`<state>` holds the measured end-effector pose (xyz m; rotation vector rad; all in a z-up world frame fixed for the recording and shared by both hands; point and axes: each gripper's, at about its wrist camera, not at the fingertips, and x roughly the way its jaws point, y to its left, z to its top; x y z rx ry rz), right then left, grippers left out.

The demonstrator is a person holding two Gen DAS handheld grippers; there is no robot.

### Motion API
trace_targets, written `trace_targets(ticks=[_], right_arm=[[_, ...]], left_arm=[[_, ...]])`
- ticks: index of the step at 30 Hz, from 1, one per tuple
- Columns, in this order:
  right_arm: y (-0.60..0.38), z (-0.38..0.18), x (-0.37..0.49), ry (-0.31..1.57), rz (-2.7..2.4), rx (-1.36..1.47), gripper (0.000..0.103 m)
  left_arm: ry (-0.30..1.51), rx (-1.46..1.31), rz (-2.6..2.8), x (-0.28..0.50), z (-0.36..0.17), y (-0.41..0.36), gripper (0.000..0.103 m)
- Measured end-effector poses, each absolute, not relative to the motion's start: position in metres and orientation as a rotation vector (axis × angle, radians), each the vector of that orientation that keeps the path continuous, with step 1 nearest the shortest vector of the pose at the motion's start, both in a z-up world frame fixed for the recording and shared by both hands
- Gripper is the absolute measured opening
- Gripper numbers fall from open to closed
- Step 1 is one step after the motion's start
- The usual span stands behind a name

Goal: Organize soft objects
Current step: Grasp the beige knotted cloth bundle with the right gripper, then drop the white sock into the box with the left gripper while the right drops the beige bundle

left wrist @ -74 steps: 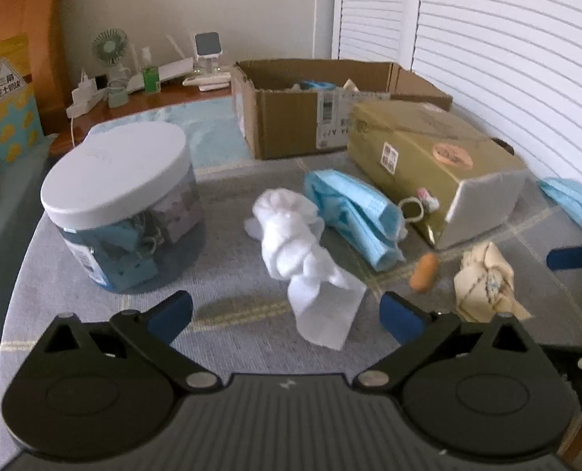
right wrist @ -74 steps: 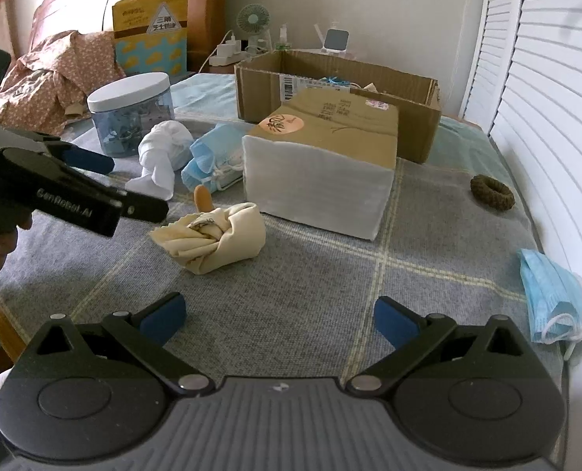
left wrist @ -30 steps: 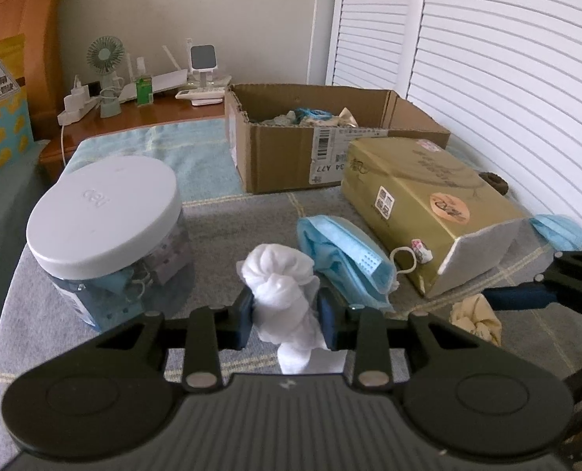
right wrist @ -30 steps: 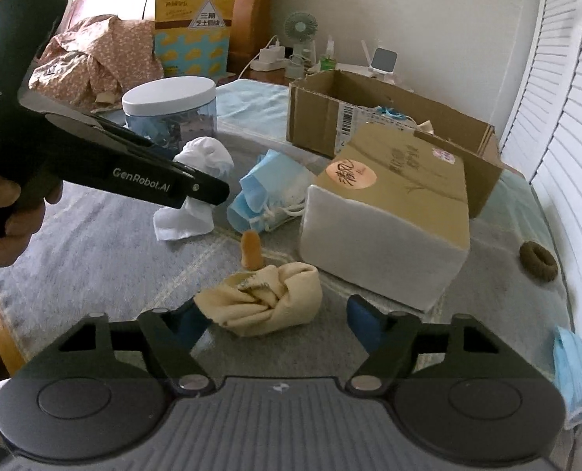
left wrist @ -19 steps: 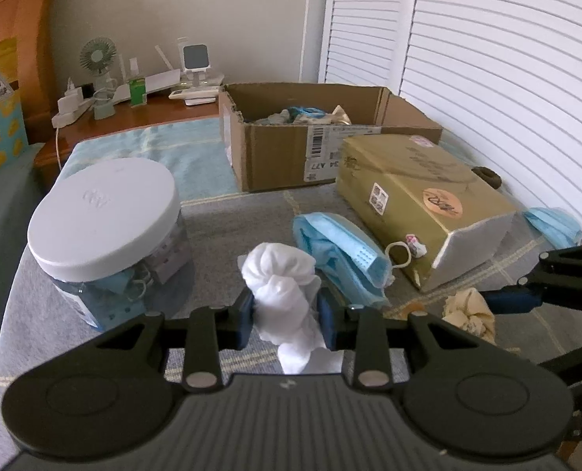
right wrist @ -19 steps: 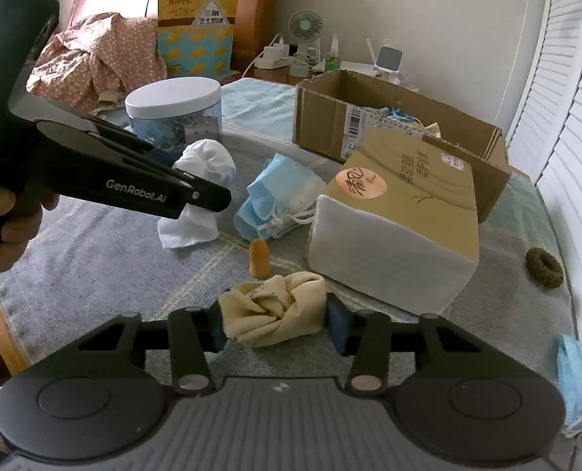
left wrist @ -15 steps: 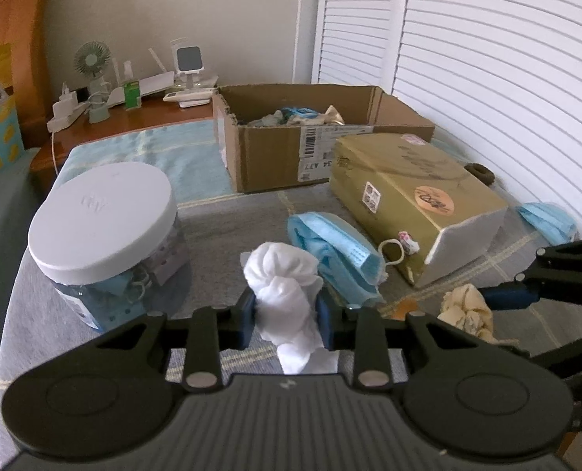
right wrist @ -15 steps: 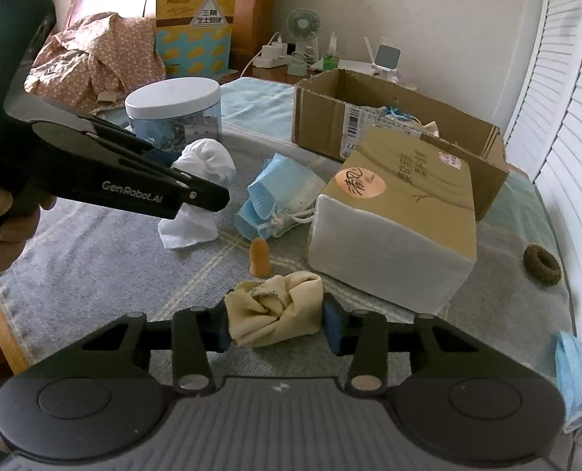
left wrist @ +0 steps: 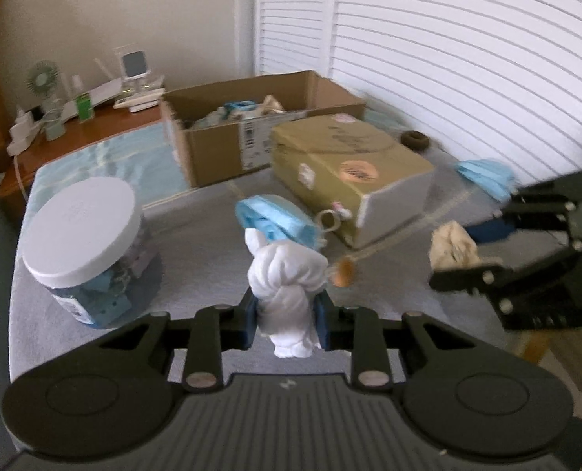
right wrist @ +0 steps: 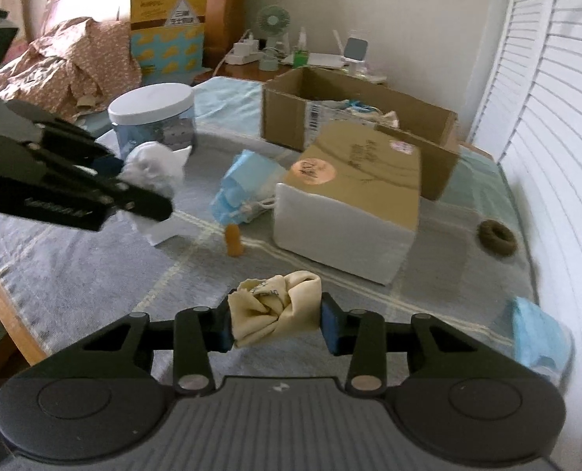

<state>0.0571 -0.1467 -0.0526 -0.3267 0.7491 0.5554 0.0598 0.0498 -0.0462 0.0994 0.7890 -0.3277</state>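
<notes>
My left gripper (left wrist: 286,324) is shut on a knotted white cloth (left wrist: 287,274) and holds it lifted above the grey bed cover; it also shows in the right wrist view (right wrist: 153,167). My right gripper (right wrist: 277,327) is shut on a knotted cream cloth (right wrist: 275,308), also lifted; it shows in the left wrist view (left wrist: 453,245). A blue face mask bundle (left wrist: 275,221) lies beside the tan tissue pack (left wrist: 345,172). An open cardboard box (right wrist: 353,117) holding soft items stands behind it.
A jar with a white lid (left wrist: 86,247) stands at the left. A small orange object (right wrist: 234,241) lies mid-bed. A brown hair ring (right wrist: 497,237) and another blue mask (right wrist: 538,331) lie near the shutters at the right. A nightstand (left wrist: 75,137) with a fan stands behind.
Both grippers have lifted their cloths off the bed cover and risen. The view now looks further down into the cardboard box.
</notes>
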Motion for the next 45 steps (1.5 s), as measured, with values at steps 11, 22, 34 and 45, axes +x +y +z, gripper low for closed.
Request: trace_targets(ticks=[11,22,34,45], right_arm=[[-0.172,-0.031,0.068,0.748,0.446,-0.336,0.046],[-0.180,0.005,0.112,0.660,0.414,-0.259,0.046],[-0.162,0.018,0.190,0.645,0.435,-0.243,0.046],[-0.135,0.009,0.272,0.691,0.449,-0.209,0.051]], left_arm=[[0.823,0.174,-0.509,0.057,-0.021,0.019,0.027],[0.758,0.199,-0.553,0.102,0.013,0.005,0.027],[0.715,0.214,-0.496,0.153,0.025,0.006,0.027],[0.728,0.183,-0.422,0.177,0.021,0.025,0.027]])
